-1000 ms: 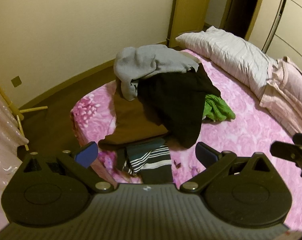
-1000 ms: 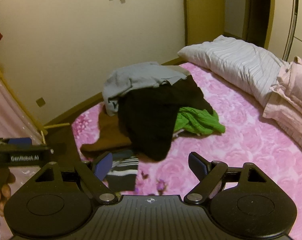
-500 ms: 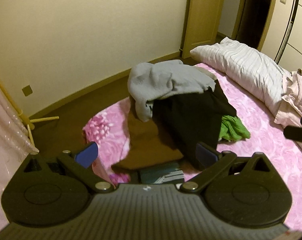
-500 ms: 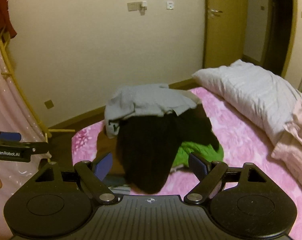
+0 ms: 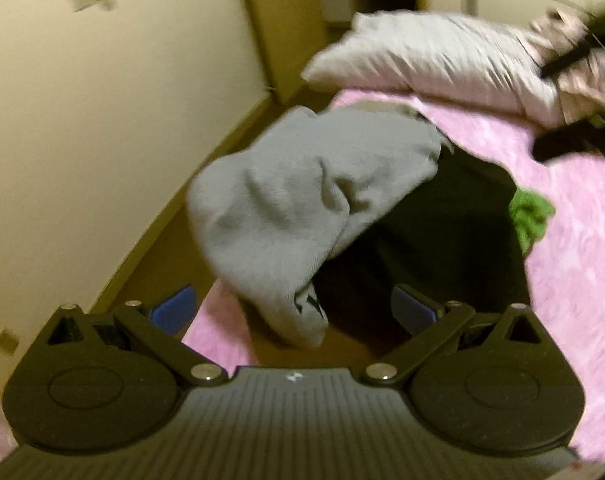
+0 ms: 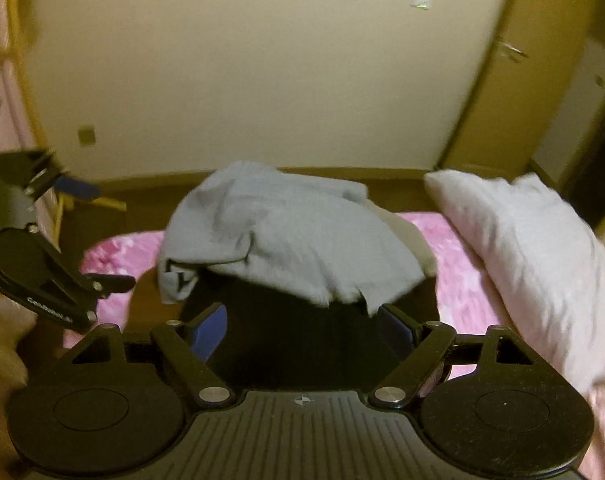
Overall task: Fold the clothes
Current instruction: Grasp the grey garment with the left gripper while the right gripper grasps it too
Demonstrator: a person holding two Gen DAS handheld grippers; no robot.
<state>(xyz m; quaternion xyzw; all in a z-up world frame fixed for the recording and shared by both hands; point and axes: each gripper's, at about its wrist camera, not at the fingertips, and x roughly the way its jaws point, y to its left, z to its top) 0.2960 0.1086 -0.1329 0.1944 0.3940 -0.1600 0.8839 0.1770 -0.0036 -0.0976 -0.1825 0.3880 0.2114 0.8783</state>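
A heap of clothes lies on a pink flowered bed (image 5: 574, 240). On top is a grey sweatshirt (image 5: 302, 200) (image 6: 286, 236), draped over a black garment (image 5: 434, 240) (image 6: 302, 344). A green knit (image 5: 528, 216) pokes out at the right and a brown garment (image 5: 334, 352) shows below. My left gripper (image 5: 294, 312) is open, its blue pads either side of the sweatshirt's lower edge, close above it. My right gripper (image 6: 302, 328) is open too, just in front of the black garment. Each gripper shows at the edge of the other's view. Both views are blurred.
A striped white duvet (image 5: 434, 52) (image 6: 542, 264) and a pink quilt (image 5: 582, 76) lie at the bed's far right. A cream wall, a wooden door (image 6: 498, 92) and brown floor (image 5: 170, 236) lie beyond. A yellow drying rack (image 6: 18, 80) stands at the left.
Both grippers have moved forward and closer to the heap, so the grey sweatshirt now fills the middle of each view. The striped garment has dropped out of sight. Both jaws stayed open.
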